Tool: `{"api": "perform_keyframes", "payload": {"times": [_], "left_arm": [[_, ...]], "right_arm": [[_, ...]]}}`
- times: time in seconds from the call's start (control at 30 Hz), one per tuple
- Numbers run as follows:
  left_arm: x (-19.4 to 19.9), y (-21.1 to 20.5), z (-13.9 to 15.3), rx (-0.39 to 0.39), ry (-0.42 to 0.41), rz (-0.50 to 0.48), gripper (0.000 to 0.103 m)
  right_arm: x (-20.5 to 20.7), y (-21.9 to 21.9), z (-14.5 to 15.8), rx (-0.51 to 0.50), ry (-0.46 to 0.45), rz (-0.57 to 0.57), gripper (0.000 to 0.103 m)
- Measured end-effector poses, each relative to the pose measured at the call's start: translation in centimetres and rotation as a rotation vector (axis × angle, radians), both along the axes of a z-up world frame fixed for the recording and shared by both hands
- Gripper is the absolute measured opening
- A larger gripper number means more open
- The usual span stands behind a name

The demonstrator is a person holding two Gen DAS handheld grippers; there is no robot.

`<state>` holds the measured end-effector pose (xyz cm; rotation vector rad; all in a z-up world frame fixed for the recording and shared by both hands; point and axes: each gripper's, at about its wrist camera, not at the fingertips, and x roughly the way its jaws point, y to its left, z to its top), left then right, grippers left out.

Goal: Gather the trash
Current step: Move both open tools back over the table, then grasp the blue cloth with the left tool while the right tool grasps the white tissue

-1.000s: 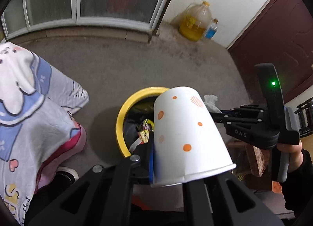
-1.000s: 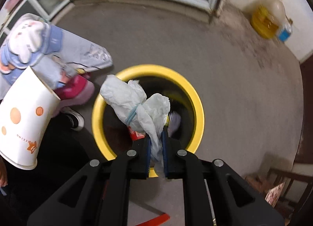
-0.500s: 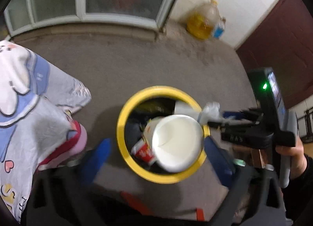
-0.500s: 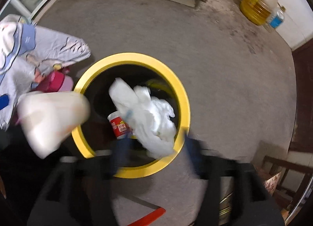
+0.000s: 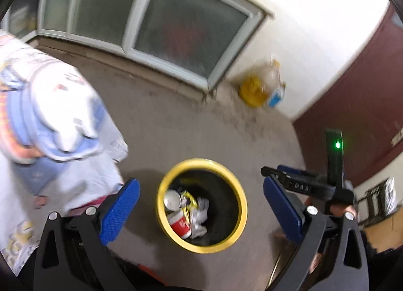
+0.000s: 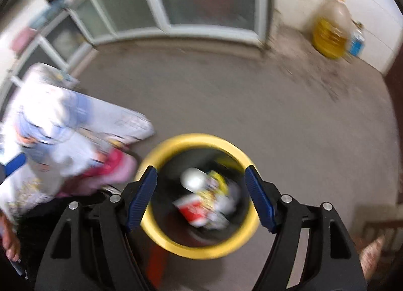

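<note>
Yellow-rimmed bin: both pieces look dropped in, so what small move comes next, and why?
Probably draw both grippers back from the yellow-rimmed bin and look for more trash. The left hand-held gripper and right hand-held gripper are open with nothing between their pads, and the white cup and crumpled tissue lie inside.

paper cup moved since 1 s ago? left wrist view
Yes. It left the left gripper, whose jaws now stand wide open and empty, and went down into the yellow bin; the paper cup now lies inside among other trash.
</note>
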<state>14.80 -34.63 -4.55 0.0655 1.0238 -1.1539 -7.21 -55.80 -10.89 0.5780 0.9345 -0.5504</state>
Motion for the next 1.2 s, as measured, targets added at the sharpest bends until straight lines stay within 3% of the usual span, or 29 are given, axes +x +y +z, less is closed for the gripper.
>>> {"api": "perform_keyframes", "payload": {"times": [0.1, 0.3, 0.63, 0.87, 1.0, 1.2], "left_arm": [[1.4, 5.1, 2.6, -0.02, -0.064, 0.108, 0.095], [3.8, 18.0, 5.6, 0.026, -0.233, 0.347, 0.095], [8.7, 35.8, 7.5, 0.195, -0.292, 0.744, 0.095], [11.7, 39.3, 7.1, 0.242, -0.26, 0.838, 0.095], [14.1, 40.2, 6.1, 0.262, -0.238, 0.853, 0.095], [16.8, 41.0, 4.8, 0.256, -0.164, 0.895, 0.095]], "right_arm": [[2.1, 2.1, 2.7, -0.014, -0.122, 0.09, 0.072], [8.4, 8.7, 6.3, -0.061, -0.246, 0.35, 0.072], [21.2, 23.5, 9.1, -0.046, -0.359, 0.793, 0.072], [28.3, 32.6, 10.7, -0.11, -0.384, 1.004, 0.072], [31.0, 36.1, 10.4, -0.173, -0.37, 1.06, 0.072], [34.1, 38.5, 9.8, -0.172, -0.344, 1.096, 0.072]]}}
